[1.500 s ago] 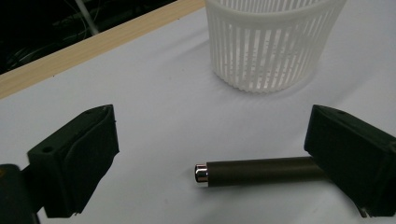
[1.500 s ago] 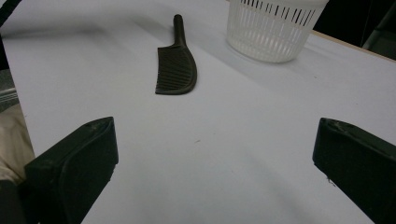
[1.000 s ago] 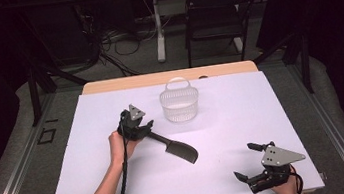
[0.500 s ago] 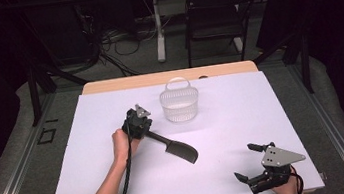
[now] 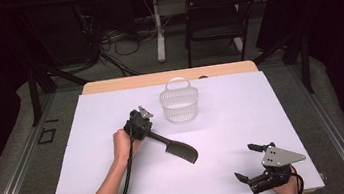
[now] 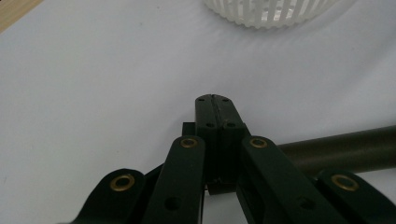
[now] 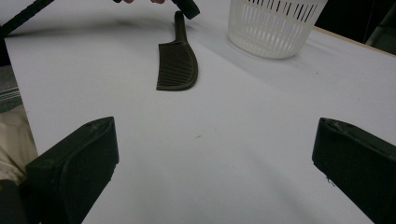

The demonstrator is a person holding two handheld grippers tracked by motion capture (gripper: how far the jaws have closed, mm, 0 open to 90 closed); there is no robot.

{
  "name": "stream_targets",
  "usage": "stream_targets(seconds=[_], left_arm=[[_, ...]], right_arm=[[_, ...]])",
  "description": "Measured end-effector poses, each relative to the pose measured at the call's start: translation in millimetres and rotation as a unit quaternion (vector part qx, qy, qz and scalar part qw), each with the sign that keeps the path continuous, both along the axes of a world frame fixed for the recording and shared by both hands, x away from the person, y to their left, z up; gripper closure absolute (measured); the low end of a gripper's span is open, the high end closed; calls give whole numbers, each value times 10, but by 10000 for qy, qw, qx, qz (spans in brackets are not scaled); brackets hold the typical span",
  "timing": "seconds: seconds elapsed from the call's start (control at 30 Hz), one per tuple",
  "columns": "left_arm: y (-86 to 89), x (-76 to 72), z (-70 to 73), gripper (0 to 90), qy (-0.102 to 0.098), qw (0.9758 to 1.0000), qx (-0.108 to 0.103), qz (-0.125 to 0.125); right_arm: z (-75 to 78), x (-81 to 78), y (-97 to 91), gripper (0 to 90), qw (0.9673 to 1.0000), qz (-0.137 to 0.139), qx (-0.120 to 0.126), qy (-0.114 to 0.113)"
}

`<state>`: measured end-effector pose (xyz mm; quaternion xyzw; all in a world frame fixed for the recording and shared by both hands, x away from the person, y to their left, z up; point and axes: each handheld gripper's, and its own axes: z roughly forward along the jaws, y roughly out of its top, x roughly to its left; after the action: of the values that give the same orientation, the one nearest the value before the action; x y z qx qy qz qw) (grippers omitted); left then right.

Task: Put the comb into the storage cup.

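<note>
The comb (image 5: 175, 147) lies on the table (image 5: 242, 113), near its middle. The basket (image 5: 179, 105) stands just behind it, towards the far edge. Both sit left of the right gripper (image 5: 250, 161), which is well apart at the near edge.

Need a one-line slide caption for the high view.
Left gripper shut on the black comb handle beside the white basket; right gripper waits open on the white table.

Nothing here can be read: no word, label, brand, number or sign stands on anything in view.
</note>
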<state>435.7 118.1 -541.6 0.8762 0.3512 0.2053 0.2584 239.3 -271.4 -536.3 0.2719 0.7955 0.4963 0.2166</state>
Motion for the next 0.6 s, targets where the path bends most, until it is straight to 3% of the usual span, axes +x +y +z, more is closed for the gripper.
stream_targets(seconds=[0.17, 0.6], left_arm=[[1, -12, -22, 900, 36, 9999, 147, -30], [53, -92, -53, 900, 170, 9996, 150, -143]], right_arm=[[1, -2, 2, 3, 10000, 10, -4, -6], [0, 0, 1, 3, 10000, 13, -13, 10]])
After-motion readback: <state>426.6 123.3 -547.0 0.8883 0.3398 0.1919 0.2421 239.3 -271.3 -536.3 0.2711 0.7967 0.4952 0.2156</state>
